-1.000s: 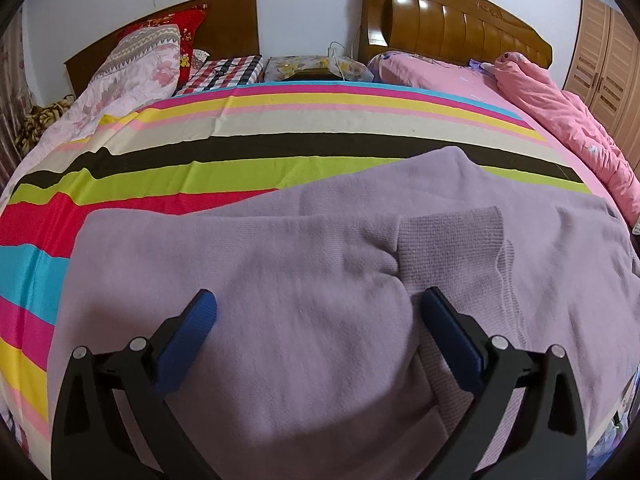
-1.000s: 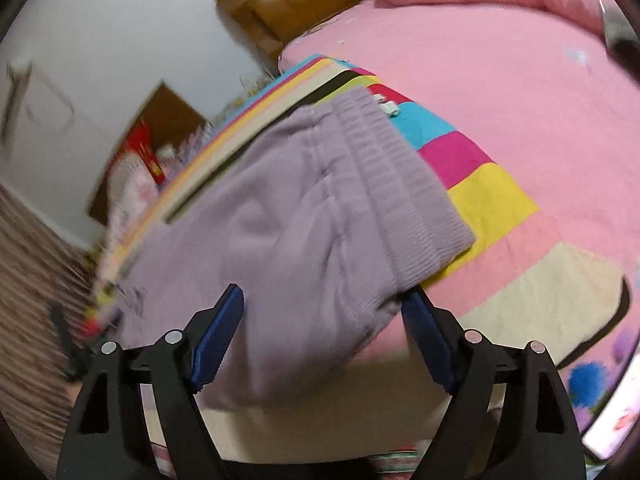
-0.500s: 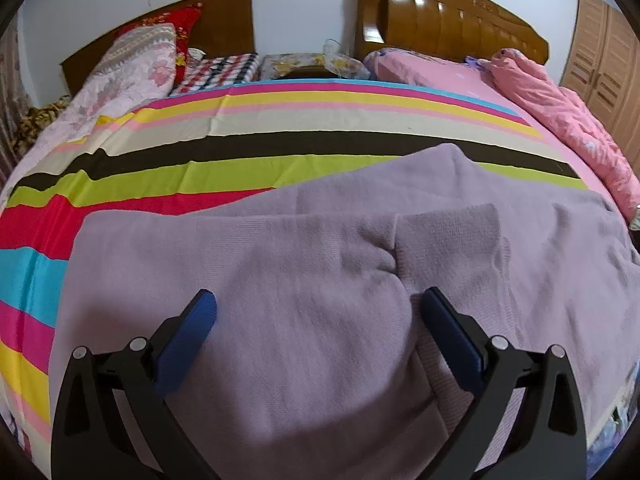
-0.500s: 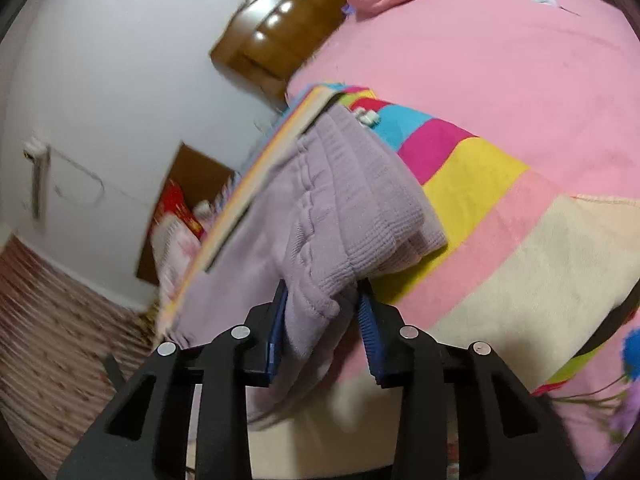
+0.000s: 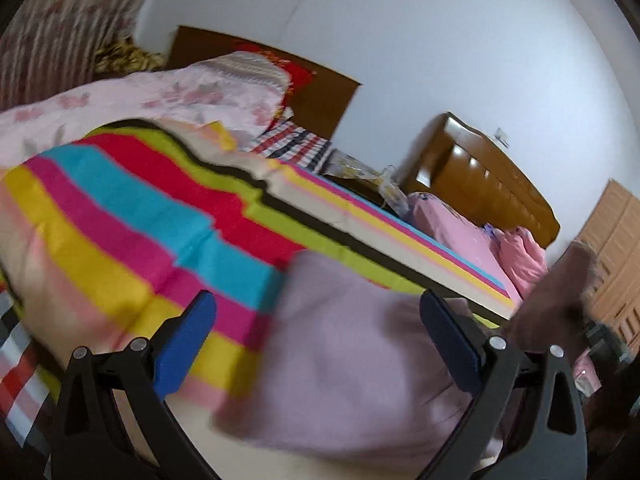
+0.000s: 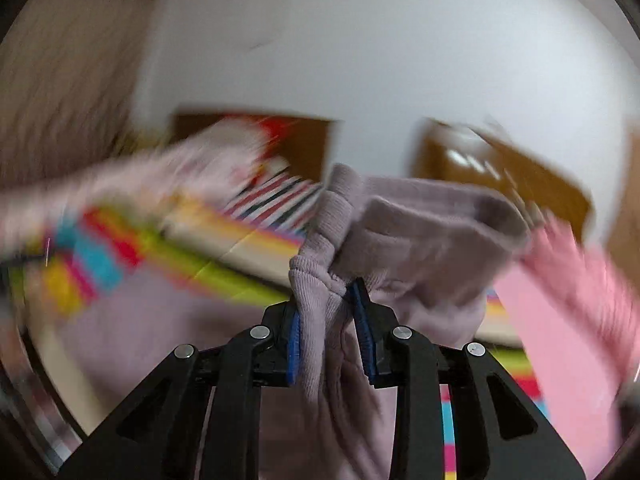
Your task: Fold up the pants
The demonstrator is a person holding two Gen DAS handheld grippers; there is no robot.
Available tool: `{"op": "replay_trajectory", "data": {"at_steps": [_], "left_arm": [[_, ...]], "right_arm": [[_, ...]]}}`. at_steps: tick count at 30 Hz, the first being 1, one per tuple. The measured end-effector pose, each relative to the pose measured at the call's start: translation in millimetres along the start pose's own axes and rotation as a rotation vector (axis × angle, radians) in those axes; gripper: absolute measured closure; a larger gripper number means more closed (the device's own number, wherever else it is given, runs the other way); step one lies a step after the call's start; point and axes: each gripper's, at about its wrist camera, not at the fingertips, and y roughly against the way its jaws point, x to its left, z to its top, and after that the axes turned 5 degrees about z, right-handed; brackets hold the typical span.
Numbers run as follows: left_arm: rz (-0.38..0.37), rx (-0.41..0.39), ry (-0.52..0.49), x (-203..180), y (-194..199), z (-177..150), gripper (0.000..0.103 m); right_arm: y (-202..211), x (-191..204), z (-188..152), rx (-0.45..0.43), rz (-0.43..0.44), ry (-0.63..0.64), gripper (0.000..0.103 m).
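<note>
One end of the pants (image 6: 400, 232) is pinched in my right gripper (image 6: 328, 320) above the striped bed (image 5: 120, 216), while my spread, empty left gripper (image 5: 316, 344) hovers near their other end.

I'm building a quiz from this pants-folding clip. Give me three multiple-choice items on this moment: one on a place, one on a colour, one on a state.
1. Where is the bunched end of the pants?
A. Between the right hand-held gripper's pads
B. On a pillow
C. On the floor

2. What colour are the pants?
A. Navy
B. Pale lilac
C. Green

3. How does the left hand-held gripper stand?
A. Shut on the pants
B. Shut on the blanket
C. Open, holding nothing

Key: 1 A, the right hand-held gripper pinches ribbed cloth between its blue pads. 2 B, the pants are pale lilac in both views. 3 C, the left hand-held gripper has its jaws wide apart above the striped blanket and the pants.
</note>
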Motion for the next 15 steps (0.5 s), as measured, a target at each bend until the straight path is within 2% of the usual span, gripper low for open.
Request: {"op": "replay_trajectory", "data": {"at_steps": [2,4,6,8,10,12,14,15], "left_arm": [[-0.011,0.032,0.021,15,0,-3,0.002],[-0.057,0.09,0.041,26,-2,-11,0.002],[-0.124,0.147,0.055,28,-6,-19,0.002],[-0.206,0.193,0.058,24,-8,-25,0.002],[-0.352,0.251,0.072,13,-18,-27,0.002],[-0.465,0.313,0.083,-6,-30,-26,0.002],[-0.501,0.383,0.05,-27,-47,-24,0.002],[-0.499,0.445,0.015,-41,-60,-25,0.002]], "right_arm": [[-31,59,-17,0.088,0.081,0.139,0.073],[-51,93,-43,0.155,0.119,0.214,0.073],[-44,115,-59,0.086,0.0,0.292,0.073],[-41,109,-59,0.055,0.002,0.263,0.073],[-37,106,-58,0.03,-0.005,0.256,0.073],[-29,113,-63,-0.005,-0.038,0.279,0.073],[-30,116,-65,-0.012,-0.055,0.3,0.073],[-30,117,-66,-0.016,-0.062,0.31,0.073]]}}
